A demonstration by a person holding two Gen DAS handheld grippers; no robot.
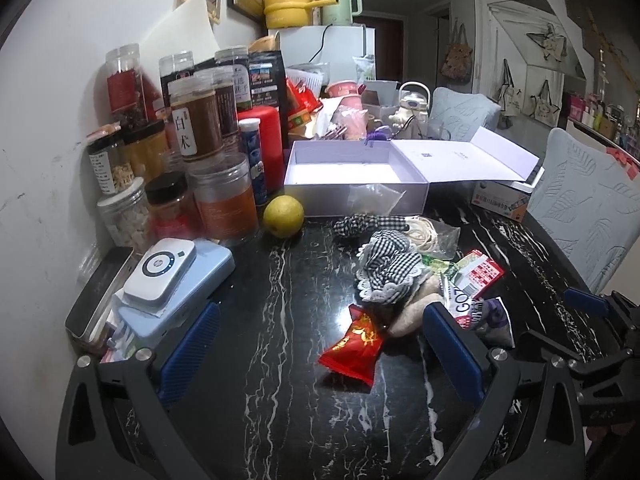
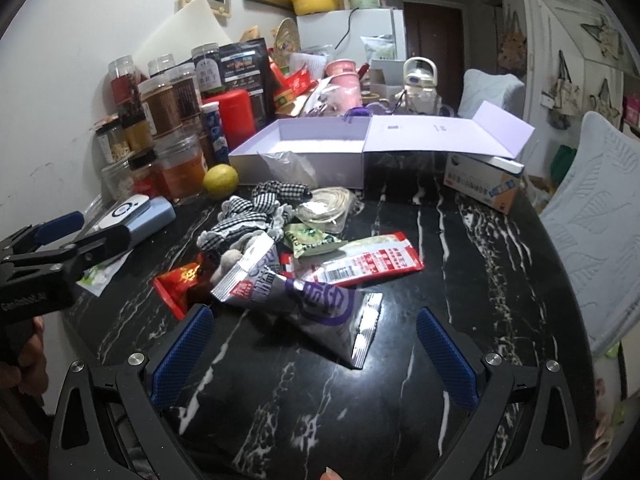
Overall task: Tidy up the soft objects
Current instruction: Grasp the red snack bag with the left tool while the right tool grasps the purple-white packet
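A pile of soft things lies on the black marble table (image 1: 280, 280): a black-and-white checked cloth (image 1: 390, 266) (image 2: 248, 216), a red snack packet (image 1: 354, 346) (image 2: 180, 280), a silver-purple foil pouch (image 2: 316, 308) (image 1: 486, 314), a red-white packet (image 2: 372, 262) and a green packet (image 2: 310, 242). An open lilac box (image 1: 352, 172) (image 2: 304, 148) stands behind them. My left gripper (image 1: 324, 346) is open, just before the red packet. My right gripper (image 2: 316, 354) is open, just before the foil pouch. Both are empty.
Jars and bottles (image 1: 192, 152) crowd the back left by the wall. A lemon (image 1: 283, 216) sits by the box. White and blue devices (image 1: 160, 276) lie at left. A carton (image 2: 484, 182) and padded chairs (image 2: 592, 216) are at right.
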